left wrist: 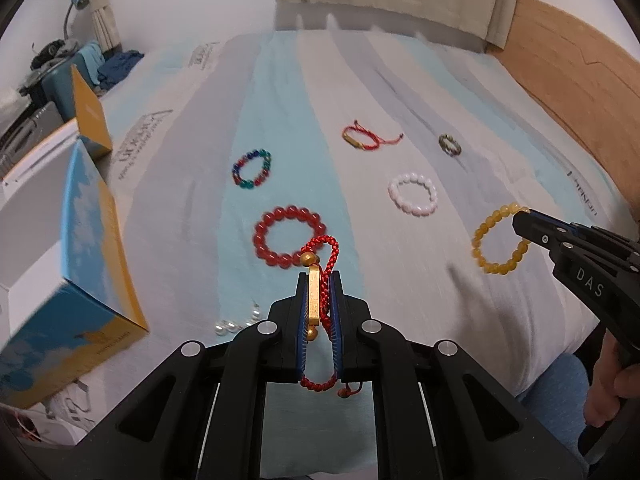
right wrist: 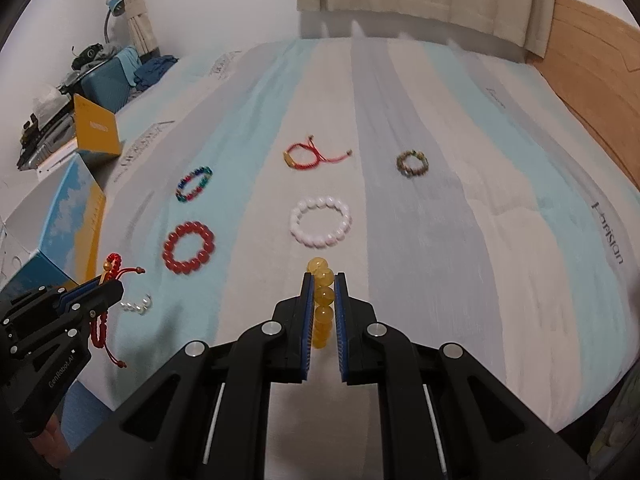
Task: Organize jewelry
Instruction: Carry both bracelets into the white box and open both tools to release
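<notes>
Now we clamp a red cord (left wrist: 320,300) in our left tool (left wrist: 319,280), yellow beads (right wrist: 322,304) in our right tool (right wrist: 323,280).

Left claw (left wrist: 319,280) pinches a red cord bracelet (left wrist: 325,264); right claw (left wrist: 520,220) grips a yellow bead bracelet (left wrist: 486,240).

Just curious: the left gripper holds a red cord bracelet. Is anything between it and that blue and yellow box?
Nothing visible. The left gripper holds the cord bracelet above the bed, and only bare sheet lies toward the box.

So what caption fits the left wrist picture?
Left gripper clamps a red cord bracelet; right gripper grips a yellow bead bracelet.
</notes>
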Tool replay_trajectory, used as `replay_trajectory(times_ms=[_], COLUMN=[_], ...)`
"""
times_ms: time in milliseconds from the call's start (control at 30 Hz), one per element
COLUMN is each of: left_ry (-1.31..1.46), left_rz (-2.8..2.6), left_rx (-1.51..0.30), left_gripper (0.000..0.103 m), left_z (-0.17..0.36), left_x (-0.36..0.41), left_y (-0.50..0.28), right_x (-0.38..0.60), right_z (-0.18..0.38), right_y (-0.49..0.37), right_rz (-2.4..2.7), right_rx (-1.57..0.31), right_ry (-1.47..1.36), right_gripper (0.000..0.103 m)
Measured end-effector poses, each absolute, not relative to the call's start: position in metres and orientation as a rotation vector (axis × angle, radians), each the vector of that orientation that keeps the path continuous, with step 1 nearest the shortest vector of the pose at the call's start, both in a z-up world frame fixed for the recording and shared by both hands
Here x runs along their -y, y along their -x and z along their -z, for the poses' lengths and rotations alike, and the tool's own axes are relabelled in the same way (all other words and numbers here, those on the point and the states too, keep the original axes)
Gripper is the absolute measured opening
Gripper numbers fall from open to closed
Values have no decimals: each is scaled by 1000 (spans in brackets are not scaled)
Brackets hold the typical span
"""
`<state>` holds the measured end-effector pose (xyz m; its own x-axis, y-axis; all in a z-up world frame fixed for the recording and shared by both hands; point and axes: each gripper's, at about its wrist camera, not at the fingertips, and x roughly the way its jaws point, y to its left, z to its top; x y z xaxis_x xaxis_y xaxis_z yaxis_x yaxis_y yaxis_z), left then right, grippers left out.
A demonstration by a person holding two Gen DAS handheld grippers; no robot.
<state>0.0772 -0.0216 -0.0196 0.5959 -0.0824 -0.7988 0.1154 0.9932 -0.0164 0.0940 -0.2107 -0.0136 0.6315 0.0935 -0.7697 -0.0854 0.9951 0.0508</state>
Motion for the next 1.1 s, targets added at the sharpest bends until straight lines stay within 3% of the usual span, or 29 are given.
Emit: replay_trajectory(times_ms=[600,1100], left_ry=[22,100], left_rz=[9,-197], left_rx=[-860,-839], left_gripper=[8,8], left_z=[-46,-67], left_x=[-71,-206], left_y=[-82,-56], right_x=[118,-39], right_z=[-56,-94], right_y=[-111,-114], right_rz=[-199,-408], right_rx=[-778,-710], right_ry=[61,163], right_gripper=[9,9])
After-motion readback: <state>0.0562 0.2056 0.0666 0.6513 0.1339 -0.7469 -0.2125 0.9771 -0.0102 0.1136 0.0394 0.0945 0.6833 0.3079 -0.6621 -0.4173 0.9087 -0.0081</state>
